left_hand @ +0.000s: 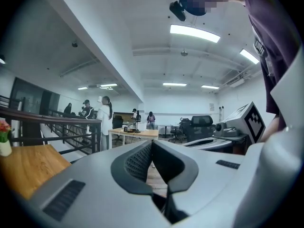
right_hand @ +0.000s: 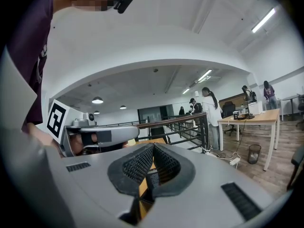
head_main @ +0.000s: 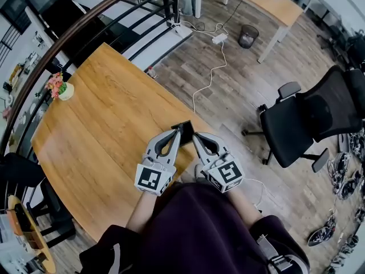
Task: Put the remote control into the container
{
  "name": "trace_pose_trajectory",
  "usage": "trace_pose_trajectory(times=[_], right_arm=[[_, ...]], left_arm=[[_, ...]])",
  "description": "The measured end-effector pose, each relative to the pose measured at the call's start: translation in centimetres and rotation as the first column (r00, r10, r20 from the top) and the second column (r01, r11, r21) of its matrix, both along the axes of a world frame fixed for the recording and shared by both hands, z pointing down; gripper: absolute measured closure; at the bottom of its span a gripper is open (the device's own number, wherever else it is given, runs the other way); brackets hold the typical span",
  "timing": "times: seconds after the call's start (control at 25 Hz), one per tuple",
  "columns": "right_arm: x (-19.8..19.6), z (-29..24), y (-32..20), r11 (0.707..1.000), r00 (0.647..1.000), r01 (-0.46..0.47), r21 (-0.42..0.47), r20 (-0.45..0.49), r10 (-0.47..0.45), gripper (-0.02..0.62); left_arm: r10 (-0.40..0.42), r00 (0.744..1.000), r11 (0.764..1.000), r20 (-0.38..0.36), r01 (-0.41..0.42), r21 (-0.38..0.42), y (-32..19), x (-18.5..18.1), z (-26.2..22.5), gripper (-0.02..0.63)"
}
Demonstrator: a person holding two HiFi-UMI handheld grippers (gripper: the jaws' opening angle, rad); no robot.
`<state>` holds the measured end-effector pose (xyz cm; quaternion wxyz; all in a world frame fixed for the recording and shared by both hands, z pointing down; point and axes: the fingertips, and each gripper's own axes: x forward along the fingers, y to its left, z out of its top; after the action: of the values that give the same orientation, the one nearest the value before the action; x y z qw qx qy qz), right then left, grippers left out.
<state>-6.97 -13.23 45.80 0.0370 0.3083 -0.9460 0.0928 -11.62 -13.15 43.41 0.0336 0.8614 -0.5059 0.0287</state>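
A small flat black thing (head_main: 186, 132) lies at the near edge of the wooden table (head_main: 108, 113); I cannot tell whether it is the remote control or the container. My left gripper (head_main: 176, 131) points at its left side and my right gripper (head_main: 195, 136) at its right side, both tips close against it. In the left gripper view the left gripper (left_hand: 151, 145) has its jaws closed tip to tip with nothing between them. The right gripper (right_hand: 153, 147) looks the same in its own view, with table wood showing through the gap behind the tips.
A small flower pot (head_main: 60, 88) stands at the table's far left edge. Right of the table are a black office chair (head_main: 311, 116), a white cable with a power strip (head_main: 219, 38) and a waste bin (head_main: 248, 36). A curved railing (head_main: 85, 21) runs behind the table.
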Motion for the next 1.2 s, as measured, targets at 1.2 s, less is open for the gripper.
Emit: trace_pose_trajectory(times=[1.2], right_arm=[[-0.6, 0.5, 0.7, 1.000, 0.999, 0.018, 0.015, -0.031, -0.017, 0.577]], left_arm=[[-0.023, 0.999, 0.997, -0.036, 0.026, 0.073, 1.2, -0.3, -1.2, 0.594]])
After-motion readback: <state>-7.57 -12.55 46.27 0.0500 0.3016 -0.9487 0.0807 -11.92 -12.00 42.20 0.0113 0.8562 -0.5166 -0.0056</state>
